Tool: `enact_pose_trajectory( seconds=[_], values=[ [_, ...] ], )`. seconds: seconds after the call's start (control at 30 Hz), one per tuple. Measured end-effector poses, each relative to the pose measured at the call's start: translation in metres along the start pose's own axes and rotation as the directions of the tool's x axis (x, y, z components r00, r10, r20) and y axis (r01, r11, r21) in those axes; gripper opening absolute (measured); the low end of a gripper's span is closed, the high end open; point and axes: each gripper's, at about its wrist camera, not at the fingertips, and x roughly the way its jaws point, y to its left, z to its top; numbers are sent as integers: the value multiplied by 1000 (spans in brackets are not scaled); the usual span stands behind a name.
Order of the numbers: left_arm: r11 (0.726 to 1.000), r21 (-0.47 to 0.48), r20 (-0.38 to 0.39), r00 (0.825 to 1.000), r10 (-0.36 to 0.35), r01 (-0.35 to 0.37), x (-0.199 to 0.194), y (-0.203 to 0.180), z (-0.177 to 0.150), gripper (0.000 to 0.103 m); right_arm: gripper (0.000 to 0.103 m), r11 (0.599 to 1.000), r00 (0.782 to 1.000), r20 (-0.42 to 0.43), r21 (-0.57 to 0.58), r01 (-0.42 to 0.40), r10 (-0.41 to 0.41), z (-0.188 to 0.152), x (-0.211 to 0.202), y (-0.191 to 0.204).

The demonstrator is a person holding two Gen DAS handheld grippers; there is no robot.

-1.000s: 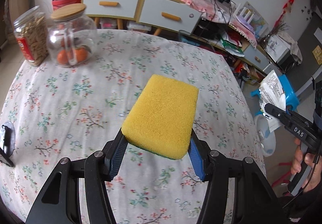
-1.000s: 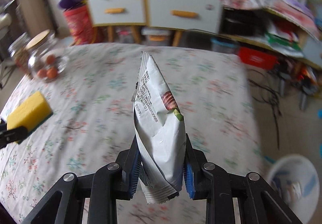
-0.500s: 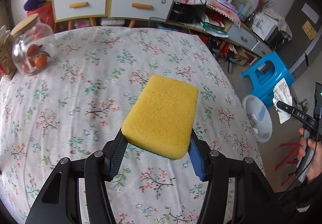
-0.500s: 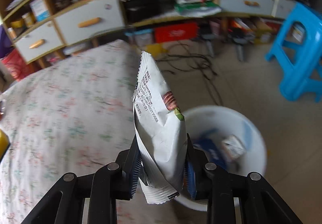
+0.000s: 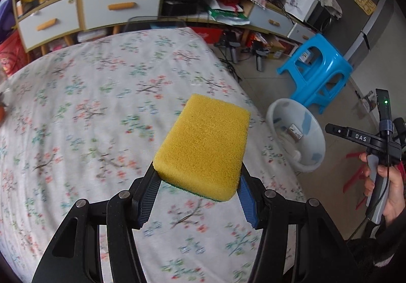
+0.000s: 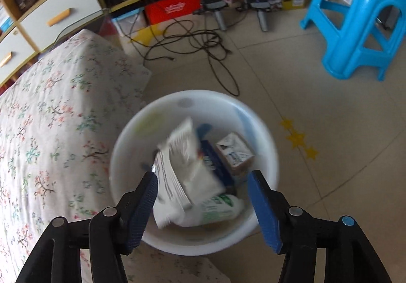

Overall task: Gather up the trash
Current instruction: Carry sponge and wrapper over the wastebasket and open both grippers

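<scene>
My left gripper [image 5: 200, 181] is shut on a yellow sponge [image 5: 203, 147] with a green underside, held above the floral tablecloth [image 5: 88, 110]. My right gripper [image 6: 203, 178] hangs over a white bin [image 6: 264, 135] on the floor, and its jaws are opening. The white snack wrapper [image 6: 182, 168] is blurred, clear of both pads, dropping into the bin onto a small carton [image 6: 234, 152] and other rubbish. In the left wrist view the same bin [image 5: 308, 153] stands beside the table, with the right gripper [image 5: 330, 128] above it in a person's hand [image 5: 390, 191].
A blue plastic stool [image 6: 355, 16] stands on the tiled floor beyond the bin. Loose cables [image 6: 198, 44] lie on the floor before cluttered low shelves and white drawers [image 5: 119, 7]. The table's corner [image 6: 132, 69] is just left of the bin.
The right gripper swung from over the table to above the bin, then its jaws parted and let the wrapper fall. The left gripper carried the sponge toward the table's right edge.
</scene>
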Motion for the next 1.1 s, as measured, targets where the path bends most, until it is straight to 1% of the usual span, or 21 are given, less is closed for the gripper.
enact_pose_trajectory(
  seconds=[0.23,0.47,0.53,0.6,0.67,0.7,0.73,0.77,0.83,0.9,0.97,1.1],
  values=[
    [996,68,-37,998,-49,52,45,-66,18,60,70,996,1000,-2,86,-20,20,-7,-12,-36],
    [983,149,-65,993,-102,110,84,-128,34,60,73,989,1000,-16,143,-20,23,-15,-19,-63],
    [979,161,-66,991,-118,127,92,-139,38,60,73,986,999,-18,165,-23,27,-17,-21,-69],
    [972,171,-69,986,-150,160,101,-150,43,61,73,982,999,-18,186,-27,30,-17,-23,-75],
    [968,175,-83,982,-169,181,109,-157,47,65,73,979,999,-13,202,-28,31,-17,-25,-79],
    [968,176,-88,983,-164,177,112,-159,49,68,74,978,999,-11,208,-27,30,-16,-25,-81],
    [970,178,-92,984,-153,168,114,-160,50,80,75,977,1000,-9,213,-27,29,-15,-26,-81],
    [972,184,-90,987,-132,147,115,-163,51,89,75,976,1000,-7,216,-26,29,-15,-26,-81],
    [972,198,-80,990,-114,127,113,-165,49,90,77,976,1000,-6,217,-25,27,-13,-26,-79],
    [973,213,-75,994,-81,95,110,-163,47,90,77,978,1000,-8,205,-21,23,-13,-25,-78],
    [975,214,-67,996,-53,66,103,-155,44,92,77,981,1000,-13,192,-12,14,-13,-24,-74],
    [979,201,-50,998,-26,36,86,-132,37,96,77,984,1000,-17,176,-10,13,-15,-24,-64]
  ],
)
